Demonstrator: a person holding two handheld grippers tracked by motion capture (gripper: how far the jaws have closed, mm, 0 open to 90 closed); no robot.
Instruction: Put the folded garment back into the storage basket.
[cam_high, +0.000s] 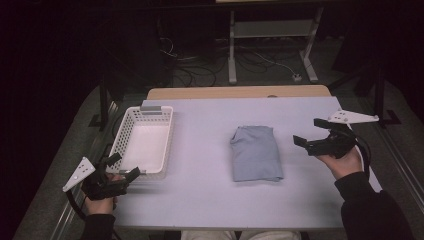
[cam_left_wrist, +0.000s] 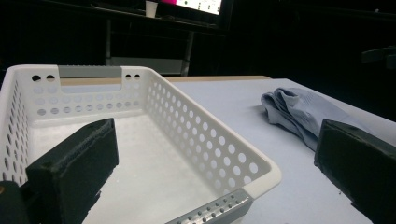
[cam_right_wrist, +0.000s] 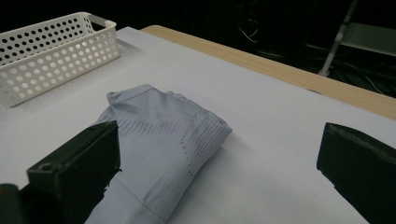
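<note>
Evidently the folded garment (cam_high: 255, 152) is the landmark to read everything else from: a pale grey-blue cloth, folded into a neat rectangle, lying flat near the middle of the surface (cam_high: 205, 195). To its left, well apart, stands the white perforated basket (cam_high: 128, 131), empty and with its open top ready, probably where the cloth is meant to go. The right tongs (cam_high: 308, 131) hover just to the right of the garment, jaws spread wide and pointed at it, touching nothing; in the right gripper view the cloth lies between and ahead of the two black jaws, which suggests a grasp at its near edge is being lined up. The left tongs (cam_high: 123, 166) sit farther left of the garment, at the basket's near end, also wide apart and holding nothing, perhaps waiting to steady the basket or to take the cloth's other side.
</note>
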